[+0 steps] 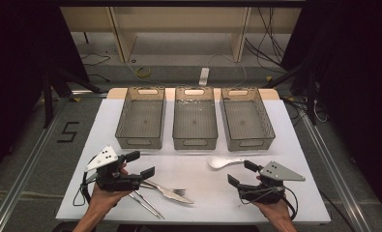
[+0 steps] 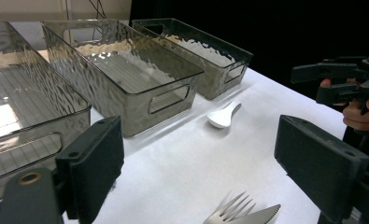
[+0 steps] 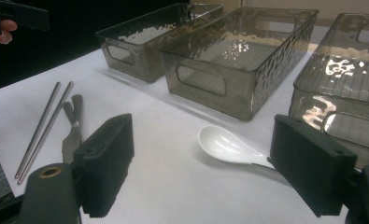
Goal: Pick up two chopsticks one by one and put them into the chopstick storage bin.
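Right hand-held gripper (image 1: 238, 173): jaws spread wide, nothing between them, held just above the desk (image 1: 198, 203) at its near right. Its own camera looks straight onto the white spoon (image 3: 224, 144), which lies just ahead of the jaws, bowl nearer the middle of the gap and handle running toward and behind the right-hand jaw.

Left hand-held gripper (image 1: 140, 164): also released, empty, near the left front of the desk. Just beyond its jaws lie a fork (image 1: 171, 190) and a knife (image 1: 176, 196), overlapping; a pair of metal chopsticks (image 1: 147, 205) sits beside them, nearer the front edge.

Step in hand, as I read it: start of sorting cutlery into the three clear bins (image 1: 194, 121) lined up across the far side of the desk; all three look empty. Nothing is gripped yet; the right side is lined up for the spoon first.

Spoon's lie, from the high view (image 1: 223, 162): flat on the desk, just in front of the gap between the middle and right bins. Long axis runs roughly left–right; bowl to the left, handle pointing right toward the right hand-held gripper.

Next move calls for: lowering the right jaws across the handle, square to that axis, closing on the thin stem rather than the rounded bowl, which would likely slip.
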A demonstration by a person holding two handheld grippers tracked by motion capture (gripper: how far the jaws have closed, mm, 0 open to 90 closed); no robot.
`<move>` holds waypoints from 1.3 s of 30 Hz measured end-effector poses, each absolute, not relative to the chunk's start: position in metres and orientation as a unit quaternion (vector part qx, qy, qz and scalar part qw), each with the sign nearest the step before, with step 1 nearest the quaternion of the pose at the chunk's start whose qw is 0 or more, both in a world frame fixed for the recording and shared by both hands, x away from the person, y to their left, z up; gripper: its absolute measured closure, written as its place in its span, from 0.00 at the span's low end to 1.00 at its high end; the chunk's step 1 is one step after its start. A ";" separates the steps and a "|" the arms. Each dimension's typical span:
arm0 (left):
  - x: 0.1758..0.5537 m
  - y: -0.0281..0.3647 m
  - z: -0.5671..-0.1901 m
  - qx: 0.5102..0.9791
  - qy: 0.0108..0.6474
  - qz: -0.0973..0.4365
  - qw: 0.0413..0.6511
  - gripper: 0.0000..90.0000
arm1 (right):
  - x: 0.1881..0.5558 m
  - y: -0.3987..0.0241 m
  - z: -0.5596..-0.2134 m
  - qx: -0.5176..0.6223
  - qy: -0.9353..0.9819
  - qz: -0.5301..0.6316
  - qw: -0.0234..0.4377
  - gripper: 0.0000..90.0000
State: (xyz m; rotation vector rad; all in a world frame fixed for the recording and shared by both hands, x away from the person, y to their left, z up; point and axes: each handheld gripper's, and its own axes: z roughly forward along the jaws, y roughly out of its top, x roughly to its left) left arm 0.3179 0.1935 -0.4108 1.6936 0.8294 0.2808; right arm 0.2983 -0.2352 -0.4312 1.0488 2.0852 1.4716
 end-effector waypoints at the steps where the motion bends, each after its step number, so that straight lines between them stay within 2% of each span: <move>1: 0.318 0.194 -0.410 0.727 0.353 0.120 0.577 0.17 | 0.298 -0.235 -0.431 0.373 0.742 0.524 0.189 0.25; 11: 0.323 0.193 -0.405 0.737 0.348 0.119 0.568 0.17 | 0.298 -0.235 -0.431 0.375 0.740 0.526 0.188 0.25; 15: 0.328 0.192 -0.398 0.763 0.335 0.129 0.537 0.17 | 0.299 -0.235 -0.431 0.374 0.741 0.528 0.183 0.25; 19: 0.341 0.191 -0.390 0.797 0.332 0.120 0.491 0.17 | 0.299 -0.234 -0.431 0.369 0.744 0.527 0.182 0.25; 20: 0.350 0.189 -0.387 0.816 0.327 0.112 0.463 0.17 | 0.299 -0.234 -0.431 0.368 0.744 0.527 0.181 0.25; 24: 0.365 0.185 -0.383 0.844 0.311 0.099 0.426 0.18 | 0.299 -0.235 -0.431 0.370 0.743 0.528 0.181 0.25; 27: 0.371 0.183 -0.382 0.854 0.308 0.089 0.409 0.18 | 0.300 -0.235 -0.431 0.370 0.742 0.529 0.181 0.25; 31: 0.374 0.181 -0.388 0.873 0.299 0.105 0.372 0.19 | 0.300 -0.234 -0.431 0.368 0.745 0.527 0.179 0.25; 39: 0.369 0.184 -0.394 0.904 0.288 0.085 0.305 0.22 | 0.298 -0.232 -0.430 0.362 0.748 0.529 0.175 0.25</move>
